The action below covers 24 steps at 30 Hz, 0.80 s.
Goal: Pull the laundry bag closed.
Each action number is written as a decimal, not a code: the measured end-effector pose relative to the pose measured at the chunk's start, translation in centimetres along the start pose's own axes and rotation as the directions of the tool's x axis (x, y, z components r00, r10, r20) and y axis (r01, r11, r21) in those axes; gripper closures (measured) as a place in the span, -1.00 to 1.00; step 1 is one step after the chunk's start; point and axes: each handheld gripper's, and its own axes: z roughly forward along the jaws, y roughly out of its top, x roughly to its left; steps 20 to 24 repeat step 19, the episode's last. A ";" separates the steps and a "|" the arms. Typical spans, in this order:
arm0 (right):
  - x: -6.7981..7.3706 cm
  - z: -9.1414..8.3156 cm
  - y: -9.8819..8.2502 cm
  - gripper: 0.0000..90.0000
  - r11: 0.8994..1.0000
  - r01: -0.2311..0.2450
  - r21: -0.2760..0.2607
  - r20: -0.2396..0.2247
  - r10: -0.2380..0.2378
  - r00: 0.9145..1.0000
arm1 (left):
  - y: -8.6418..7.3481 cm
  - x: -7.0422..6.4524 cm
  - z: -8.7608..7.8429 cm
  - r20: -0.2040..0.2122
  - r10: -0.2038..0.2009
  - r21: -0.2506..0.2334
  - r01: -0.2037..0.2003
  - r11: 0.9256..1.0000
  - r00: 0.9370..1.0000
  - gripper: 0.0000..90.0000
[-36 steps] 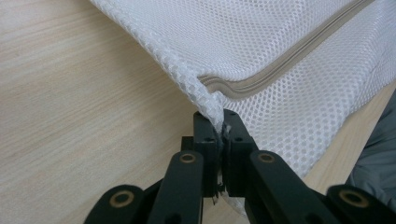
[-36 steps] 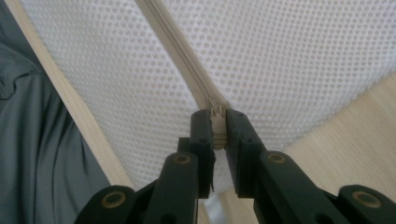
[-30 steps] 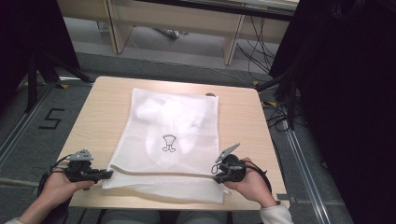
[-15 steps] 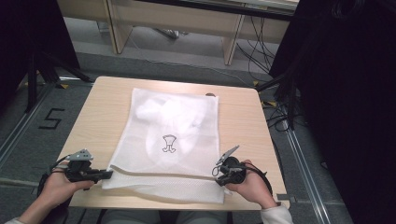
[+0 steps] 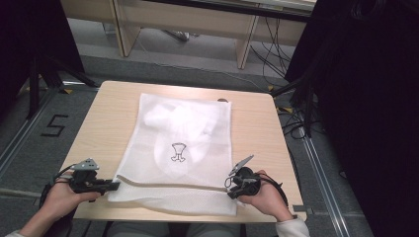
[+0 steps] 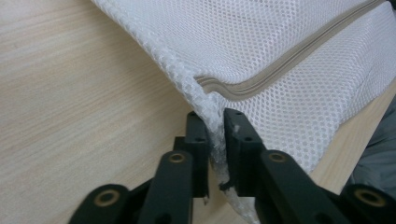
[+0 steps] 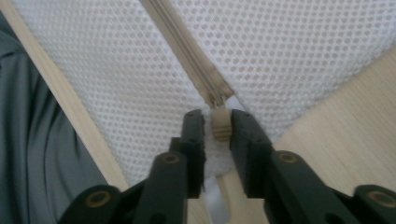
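White mesh zippered laundry bag (image 5: 185,148) laid flat on pale wooden bench (image 5: 108,113), long axis running away from person. White crumpled cloth (image 5: 178,123) seen inside through mesh. Beige zipper (image 5: 168,183) stretched across near end. Left gripper (image 6: 215,140) clenched on bag's edge; right gripper (image 7: 218,126) clenched on beige zipper pull (image 7: 221,125) — nothing in between.
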 end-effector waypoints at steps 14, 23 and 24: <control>-0.6 -1.4 -0.3 0.05 0.932 -0.098 -0.350 0.062 0.127 0.990 | 0.1 0.3 -0.7 -0.086 0.088 -0.091 -0.096 0.991 0.992 -0.42; -0.4 -1.3 -0.7 -0.02 0.904 -0.141 -0.403 0.052 0.176 0.983 | 0.2 0.2 -0.7 -0.085 0.094 -0.103 -0.102 0.989 0.992 -0.45; -0.4 -1.3 -0.7 -0.02 0.904 -0.141 -0.403 0.052 0.176 0.983 | 0.2 0.2 -0.7 -0.085 0.094 -0.103 -0.102 0.989 0.992 -0.45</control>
